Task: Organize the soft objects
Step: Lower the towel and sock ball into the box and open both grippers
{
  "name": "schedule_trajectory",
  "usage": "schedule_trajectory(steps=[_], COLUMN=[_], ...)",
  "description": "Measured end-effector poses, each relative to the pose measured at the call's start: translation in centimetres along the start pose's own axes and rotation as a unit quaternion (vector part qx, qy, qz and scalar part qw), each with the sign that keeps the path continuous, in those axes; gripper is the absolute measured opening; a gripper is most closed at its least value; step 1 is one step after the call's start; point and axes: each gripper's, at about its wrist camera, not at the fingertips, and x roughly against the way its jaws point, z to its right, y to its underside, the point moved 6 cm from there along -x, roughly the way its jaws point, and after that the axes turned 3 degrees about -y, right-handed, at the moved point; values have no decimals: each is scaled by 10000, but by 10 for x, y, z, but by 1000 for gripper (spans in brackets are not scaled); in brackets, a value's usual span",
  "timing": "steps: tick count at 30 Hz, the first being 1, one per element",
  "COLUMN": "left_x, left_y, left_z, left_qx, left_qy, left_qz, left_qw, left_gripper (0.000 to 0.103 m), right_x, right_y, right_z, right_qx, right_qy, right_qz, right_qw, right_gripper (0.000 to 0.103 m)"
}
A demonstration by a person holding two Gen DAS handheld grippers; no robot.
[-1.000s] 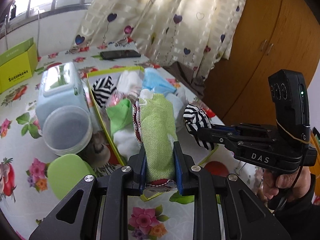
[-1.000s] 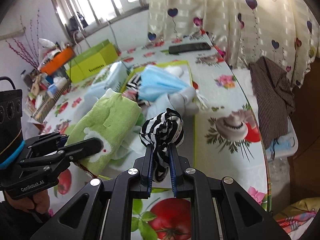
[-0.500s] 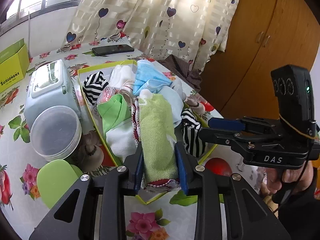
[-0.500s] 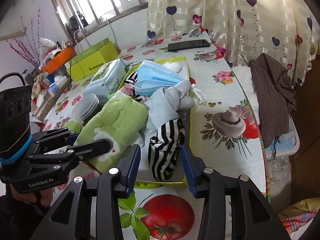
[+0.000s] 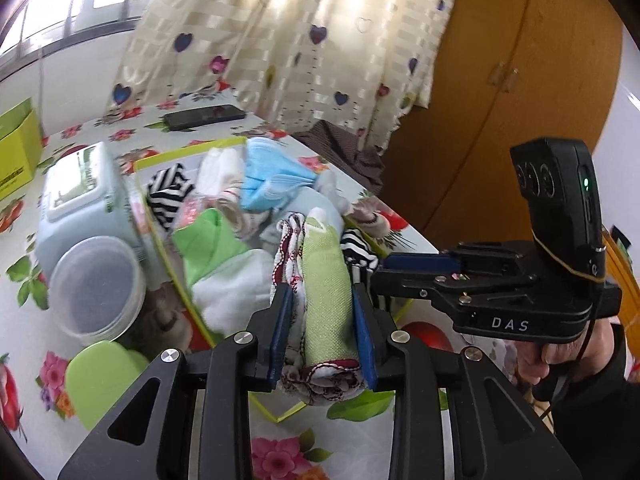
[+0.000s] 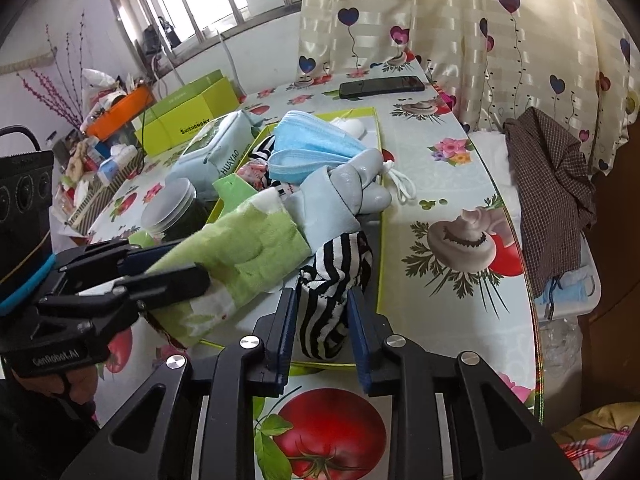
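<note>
Left gripper: I see its jaws clamped on the rolled green cloth, both blue pads pressed against the roll. The roll reaches forward over the near end of the yellow-rimmed tray; a red-patterned cloth edge is wrapped under it.

Right gripper: jaws have just been closing, with the black-and-white striped cloth between them. Both pads now look to be touching the cloth, though the left pad's contact is slight. The striped cloth stands bunched in the near right corner of the tray, just beside the green roll.

Tray contents as I read them: blue face mask on top of the pile, a grey and pale blue soft item below it, a second striped piece at the far left, white and bright green cloths near the left wall.

Beside the tray, on the flowered tablecloth: pale blue wipes pack, clear-lidded jar, black phone further back.
</note>
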Motion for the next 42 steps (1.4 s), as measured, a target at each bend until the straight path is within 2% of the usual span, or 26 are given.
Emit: schedule_trajectory(steps=[2, 6, 9, 12, 18, 22, 26, 30, 37, 42], left_x=[-6, 7, 12, 2, 4, 3, 14, 17, 31, 32], left_y=[1, -2, -3, -3, -4, -1, -2, -1, 6, 14], left_z=[-1, 9, 17, 6, -17, -21, -24, -31, -38, -36], left_qx=[16, -93, -311, -275, -15, 92, 135, 229, 435, 412], left_qy=[80, 623, 849, 348, -263, -316, -402, -523, -589, -713], left_qz=[-95, 78, 113, -18, 34, -6, 144, 121, 232, 120], left_qw=[9999, 9980, 9958, 9990, 9996, 9995, 9990, 9983, 9970, 9965], left_gripper=[31, 31, 31, 31, 31, 31, 31, 31, 31, 31], right_x=[0, 1, 1, 2, 10, 8, 1, -7, -13, -16], right_y=[0, 0, 0, -1, -7, -8, -6, -4, -6, -10], right_z=[0, -1, 0, -1, -9, -18, -25, -31, -37, -39], right_qx=[-5, 26, -4, -31, -43, -34, -160, -298, -190, -134], right_qy=[-5, -30, -27, -36, -191, -376, -669, -963, -789, -600], right_qz=[-7, 11, 24, 41, 185, 145, 19, -130, -205, -169], right_qw=[10000, 10000, 10000, 10000, 9996, 9992, 9976, 9948, 9965, 9980], right_gripper=[24, 24, 24, 24, 25, 26, 41, 43, 43, 43])
